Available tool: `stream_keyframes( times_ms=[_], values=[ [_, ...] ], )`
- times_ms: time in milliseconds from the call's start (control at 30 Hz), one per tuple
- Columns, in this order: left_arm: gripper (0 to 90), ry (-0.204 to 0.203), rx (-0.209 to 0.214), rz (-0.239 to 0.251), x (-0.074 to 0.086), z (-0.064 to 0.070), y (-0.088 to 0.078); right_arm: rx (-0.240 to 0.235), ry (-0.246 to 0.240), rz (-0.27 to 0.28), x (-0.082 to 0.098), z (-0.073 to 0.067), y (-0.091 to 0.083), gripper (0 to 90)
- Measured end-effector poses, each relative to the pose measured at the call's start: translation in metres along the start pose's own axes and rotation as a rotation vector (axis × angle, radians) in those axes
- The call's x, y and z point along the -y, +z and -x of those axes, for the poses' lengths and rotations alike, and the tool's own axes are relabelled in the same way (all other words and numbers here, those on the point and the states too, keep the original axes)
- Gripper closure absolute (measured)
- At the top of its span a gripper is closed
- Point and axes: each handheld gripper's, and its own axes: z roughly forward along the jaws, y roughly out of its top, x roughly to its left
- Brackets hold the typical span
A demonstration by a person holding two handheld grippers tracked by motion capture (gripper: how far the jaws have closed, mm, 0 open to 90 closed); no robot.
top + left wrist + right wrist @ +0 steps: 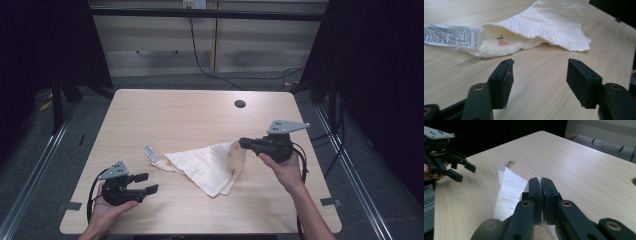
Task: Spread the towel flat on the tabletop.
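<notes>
You have one crinkled cream muslin cloth [210, 165] with one printed label [449, 35]: your right gripper [243, 143] pinches its corner; your left gripper [540, 75] gapes empty.

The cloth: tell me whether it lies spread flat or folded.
Folded, not flat: the cloth lies doubled in layers, one corner lifted off the table by the shut right gripper.

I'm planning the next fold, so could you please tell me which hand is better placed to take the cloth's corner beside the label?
Left, probably. The left gripper stands open, facing the free cloth corner by the label. The right gripper is shut on the cloth's far edge, lifting it.
</notes>
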Motion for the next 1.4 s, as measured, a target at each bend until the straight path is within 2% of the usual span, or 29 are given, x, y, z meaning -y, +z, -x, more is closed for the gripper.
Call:
stream_keyframes(
  times_ms=[33, 67, 100, 133, 167, 267, 300, 367, 400, 433, 467, 567, 600, 633, 700, 733, 767, 833, 867, 967, 1033, 1067, 1167, 1267, 1333, 1367, 1400],
  values=[
    [40.1, 0.001, 0.020, -0.001, 0.000, 0.000, 0.000, 0.012, 0.013, 0.003, 0.003, 0.004, -0.005, 87.1],
    [45.1, 0.015, 0.040, -0.009, 0.000, 0.000, 0.001, 0.028, 0.023, 0.003, 0.007, 0.008, -0.009, 87.1],
    [46.7, 0.032, 0.048, -0.013, 0.000, 0.001, 0.002, 0.059, 0.046, -0.002, 0.016, 0.015, -0.018, 87.1],
    [47.1, 0.032, 0.048, -0.013, 0.000, 0.001, 0.002, 0.059, 0.046, -0.002, 0.016, 0.015, -0.018, 87.1],
    [47.7, 0.039, 0.025, 0.002, -0.002, 0.002, 0.003, 0.096, 0.070, -0.013, 0.024, 0.022, -0.024, 87.1],
    [49.8, 0.036, 0.007, 0.011, -0.003, 0.000, 0.003, 0.112, 0.089, -0.022, 0.032, 0.027, -0.029, 87.1],
    [55.2, 0.037, 0.016, 0.026, -0.003, -0.001, 0.003, 0.126, 0.100, -0.031, 0.039, 0.030, -0.033, 87.1],
    [57.1, 0.052, -0.001, 0.042, -0.006, 0.001, 0.002, 0.130, 0.106, -0.032, 0.041, 0.031, -0.034, 87.1],
    [60.4, 0.072, -0.002, 0.046, -0.008, 0.002, 0.001, 0.136, 0.108, -0.038, 0.042, 0.032, -0.036, 87.1],
    [63.1, 0.096, -0.022, 0.051, -0.012, 0.006, 0.002, 0.138, 0.109, -0.042, 0.042, 0.032, -0.036, 87.1],
    [65.4, 0.111, -0.017, 0.049, -0.014, 0.008, 0.003, 0.140, 0.110, -0.038, 0.042, 0.033, -0.037, 87.1],
    [64.9, 0.137, 0.054, 0.023, -0.026, 0.013, 0.009, 0.136, 0.107, -0.037, 0.042, 0.032, -0.036, 87.1],
    [63.6, 0.153, 0.050, 0.014, -0.035, 0.020, 0.016, 0.129, 0.109, -0.035, 0.043, 0.031, -0.034, 87.0],
    [63.8, 0.153, 0.050, 0.014, -0.035, 0.020, 0.016, 0.129, 0.109, -0.035, 0.043, 0.031, -0.034, 87.0],
    [62.3, 0.174, 0.048, -0.047, -0.046, 0.027, 0.027, 0.121, 0.109, -0.029, 0.045, 0.030, -0.032, 86.6],
    [55.8, 0.170, 0.050, -0.060, -0.049, 0.029, 0.031, 0.113, 0.116, -0.024, 0.047, 0.030, -0.031, 86.6],
    [52.4, 0.165, 0.068, -0.085, -0.053, 0.030, 0.037, 0.110, 0.116, -0.023, 0.048, 0.030, -0.030, 86.6],
    [52.7, 0.159, 0.081, -0.066, -0.056, 0.032, 0.043, 0.108, 0.129, -0.017, 0.052, 0.030, -0.029, 86.6],
    [52.3, 0.151, 0.089, -0.059, -0.057, 0.033, 0.047, 0.115, 0.127, -0.037, 0.055, 0.031, -0.028, 86.6],
    [50.8, 0.149, 0.114, -0.057, -0.063, 0.036, 0.059, 0.120, 0.130, -0.038, 0.057, 0.032, -0.029, 86.7],
    [51.5, 0.166, 0.130, -0.066, -0.066, 0.039, 0.065, 0.126, 0.132, -0.042, 0.058, 0.033, -0.030, 86.7],
    [52.7, 0.182, 0.157, -0.073, -0.067, 0.042, 0.069, 0.126, 0.133, -0.040, 0.058, 0.033, -0.030, 86.7],
    [55.9, 0.195, 0.196, -0.085, -0.069, 0.049, 0.080, 0.132, 0.147, -0.044, 0.063, 0.035, -0.029, 86.7],
    [56.4, 0.208, 0.225, -0.117, -0.068, 0.056, 0.097, 0.129, 0.152, -0.041, 0.063, 0.035, -0.029, 86.7],
    [58.7, 0.211, 0.226, -0.100, -0.070, 0.060, 0.104, 0.128, 0.153, -0.042, 0.065, 0.036, -0.029, 86.7],
    [61.0, 0.230, 0.244, -0.096, -0.072, 0.066, 0.113, 0.132, 0.160, -0.048, 0.065, 0.037, -0.027, 86.7],
    [61.0, 0.230, 0.244, -0.096, -0.072, 0.066, 0.113, 0.132, 0.160, -0.048, 0.065, 0.037, -0.027, 86.7]
  ],
)
